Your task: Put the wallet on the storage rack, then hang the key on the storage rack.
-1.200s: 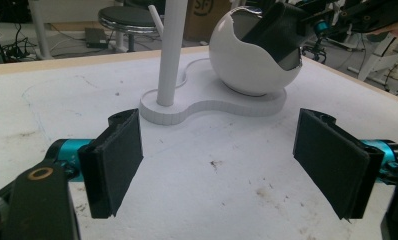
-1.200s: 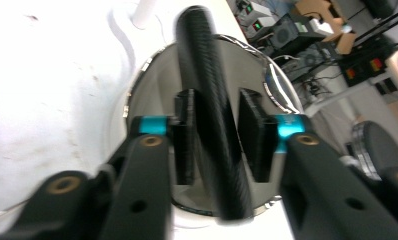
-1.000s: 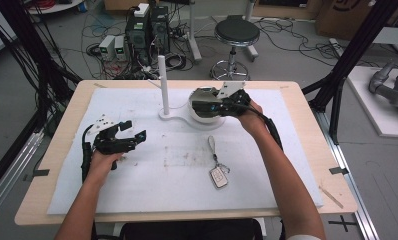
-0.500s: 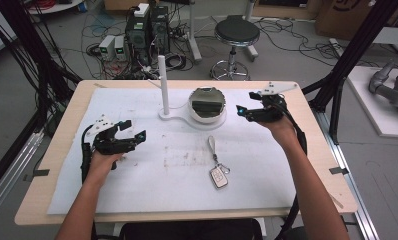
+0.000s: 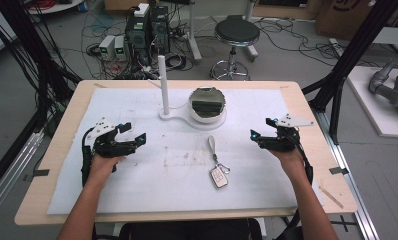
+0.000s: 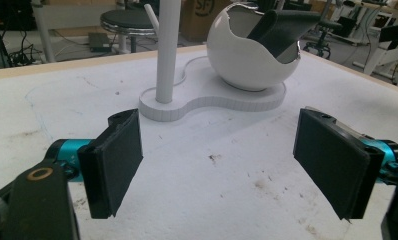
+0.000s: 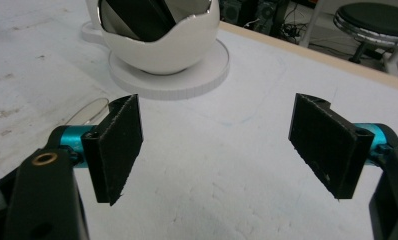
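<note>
The white egg-shaped bowl (image 5: 207, 106) is sitting on its white stand toward the far middle of the mat, with a dark wallet-like thing (image 5: 207, 106) standing tilted inside it and leaning against the jagged rim. The right gripper (image 5: 260, 140) is hovering over the mat to the right of the bowl and nearer the person, well apart from it, its jaws having just been opening and now standing wide with nothing between them. The left gripper (image 5: 135, 138) is resting to the left of the bowl, also nearer the person, jaws gaping and empty. The car key (image 5: 218, 176) with its strap is lying on the mat in front of the bowl, closer to the right gripper than to the left. If the key is the next thing to go, the trouble is likely lying in its flatness: the pads may be scraping the mat and skating over it instead of biting, or catching the strap alone so the fob swings. A reach toward the bowl also risks clipping the upright white post (image 5: 162, 83) just to the bowl's left, or nudging the leaning dark thing out.
</note>
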